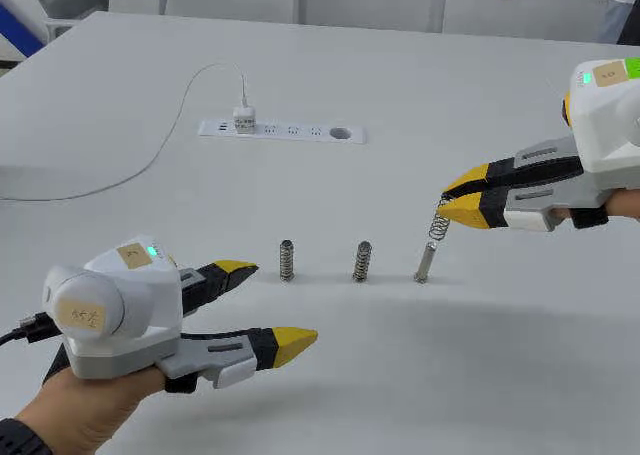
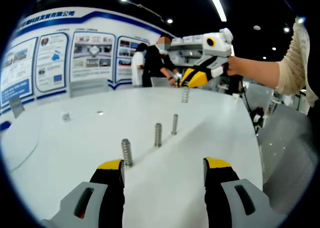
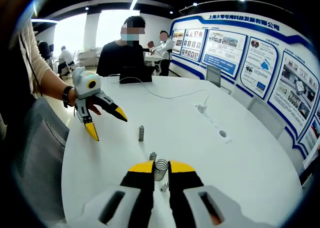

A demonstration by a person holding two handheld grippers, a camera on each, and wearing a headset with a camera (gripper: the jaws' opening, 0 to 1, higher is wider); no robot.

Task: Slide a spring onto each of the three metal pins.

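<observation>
- Three metal pins [image 1: 424, 265] stand in a row on the counter [image 1: 420, 375]; two wear springs [image 1: 287, 260], the rightmost is bare.
- One loose spring [image 1: 438, 225] is pinched in the right tool [image 1: 443, 201], just above the bare pin.
- Left tool [image 1: 285, 302] hovers near the left pin, jaws wide, holding nothing.

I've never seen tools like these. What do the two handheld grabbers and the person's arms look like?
The left gripper and right gripper match: white-and-grey bodies, black jaws with yellow tips, tan stickers, green lights. A black cable leaves the left one. The person wears a beige knit sleeve and a dark wristband.
</observation>
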